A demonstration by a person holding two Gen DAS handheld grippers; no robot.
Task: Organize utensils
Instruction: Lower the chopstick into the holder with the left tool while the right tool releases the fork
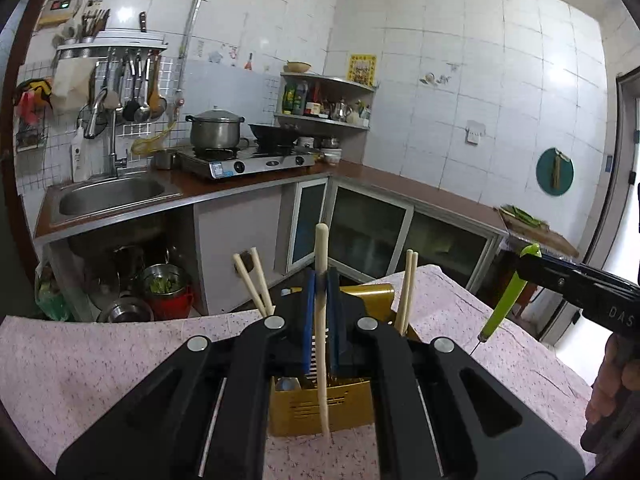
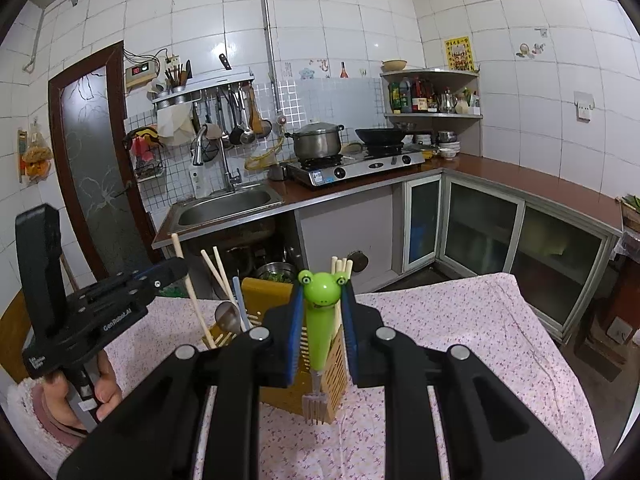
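both tools are loaded and held above the yellow slotted utensil holder (image 1: 320,412) that stands on the worktop (image 1: 100,360) with its pink flowered cloth. the left hand-held gripper (image 1: 321,280) is clamped on one pale chopstick (image 1: 321,264), kept nearly upright with its thin end hanging down over the front of the holder, which looks like the way to drop it straight into a compartment. the right hand-held gripper (image 2: 322,308) is clamped on the green frog-headed fork (image 2: 320,320), frog face up and prongs down near the holder's right side, again lined up for lowering, i'd judge. counting what already stands inside: two chopsticks lean out on the left, and on the right two show from the left camera, though the right camera seems to show three or four tips there, so i can't settle that number. a metal spoon (image 2: 229,315) and a pale blue stick (image 2: 239,300) also sit in the left compartment. one holder, one fork, one chopstick in the air.
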